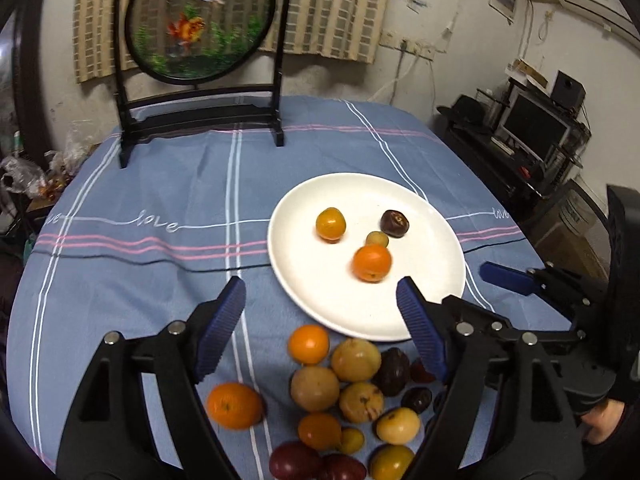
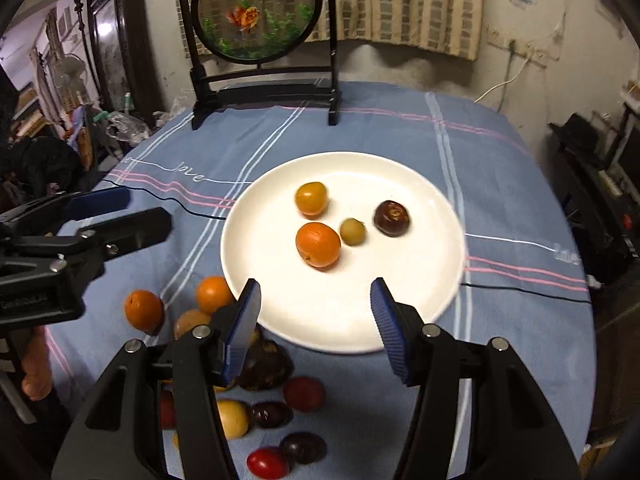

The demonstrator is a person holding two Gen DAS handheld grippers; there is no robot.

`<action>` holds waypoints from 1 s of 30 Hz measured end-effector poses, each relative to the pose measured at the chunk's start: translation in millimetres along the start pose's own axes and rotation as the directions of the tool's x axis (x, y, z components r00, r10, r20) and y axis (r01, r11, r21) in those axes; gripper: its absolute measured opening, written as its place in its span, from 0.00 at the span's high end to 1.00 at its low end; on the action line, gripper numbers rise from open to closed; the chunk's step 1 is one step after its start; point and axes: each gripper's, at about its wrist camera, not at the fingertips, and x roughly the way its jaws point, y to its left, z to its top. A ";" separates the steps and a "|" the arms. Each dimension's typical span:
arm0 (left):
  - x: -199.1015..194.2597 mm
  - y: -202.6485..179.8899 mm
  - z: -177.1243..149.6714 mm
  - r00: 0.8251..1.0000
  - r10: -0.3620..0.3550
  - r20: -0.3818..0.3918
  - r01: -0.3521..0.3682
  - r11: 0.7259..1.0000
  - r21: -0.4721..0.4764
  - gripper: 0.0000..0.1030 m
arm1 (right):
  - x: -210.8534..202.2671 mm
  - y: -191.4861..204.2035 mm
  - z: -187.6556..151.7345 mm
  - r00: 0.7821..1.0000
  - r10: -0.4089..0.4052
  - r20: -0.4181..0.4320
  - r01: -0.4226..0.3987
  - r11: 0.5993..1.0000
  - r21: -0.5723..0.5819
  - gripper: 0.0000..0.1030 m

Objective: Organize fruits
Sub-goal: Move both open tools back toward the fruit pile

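The blue-clothed tabletop [image 1: 160, 184] carries a white plate [image 1: 320, 300] with four fruits: two oranges [image 1: 372, 263], a dark plum [image 1: 395, 223], a small green one. Just beside the plate's near rim lies the fruit pile [image 1: 352, 396]. Left hand-held gripper [image 1: 320, 332] and right hand-held gripper [image 2: 316, 328] hover released, empty.

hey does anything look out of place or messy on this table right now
Nothing spilled or damaged. Only four fruits sit on the white plate; the rest lie loose in a pile on the blue tablecloth beside it, one orange apart from it.
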 end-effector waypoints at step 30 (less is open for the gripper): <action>-52.6 65.5 -124.9 0.989 0.149 -0.017 -0.150 0.983 -0.108 0.10 | -37.0 74.8 -124.1 0.975 0.214 -0.063 -0.216 0.976 -0.026 0.44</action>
